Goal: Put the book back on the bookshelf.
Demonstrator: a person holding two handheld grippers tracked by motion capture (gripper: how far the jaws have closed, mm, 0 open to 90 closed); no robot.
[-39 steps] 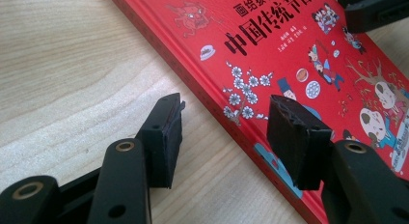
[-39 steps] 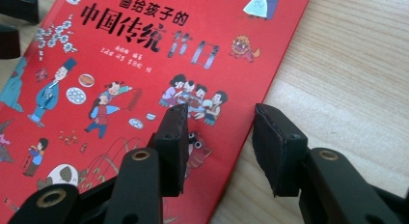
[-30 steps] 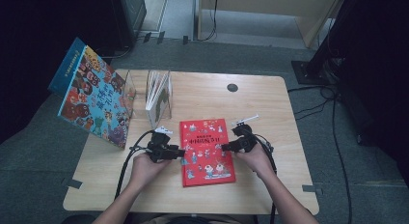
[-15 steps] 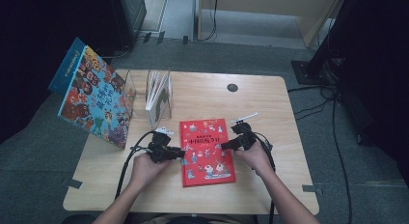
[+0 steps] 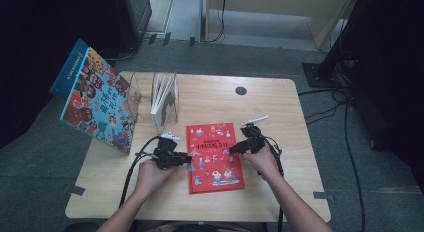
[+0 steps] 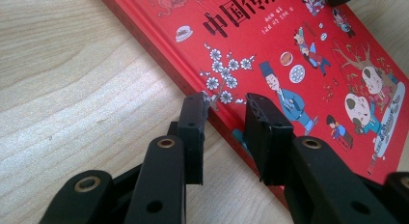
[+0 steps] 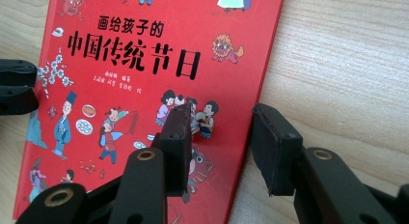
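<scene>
Flat on the wooden worktop (image 5: 280, 117) lies a red picture book (image 5: 214, 157), cover up. On its left, the left gripper (image 5: 187, 158) straddles the book's edge, its jaws just narrowed but apart. Opposite, the right gripper (image 5: 235, 149) straddles the right edge, jaws just narrowing, not pressing.

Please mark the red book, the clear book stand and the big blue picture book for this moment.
red book (image 5: 215, 157): high view, middle of its front cover.
clear book stand (image 5: 167, 99): high view, on its near clear panel.
big blue picture book (image 5: 97, 102): high view, middle of its tilted front cover.
</scene>
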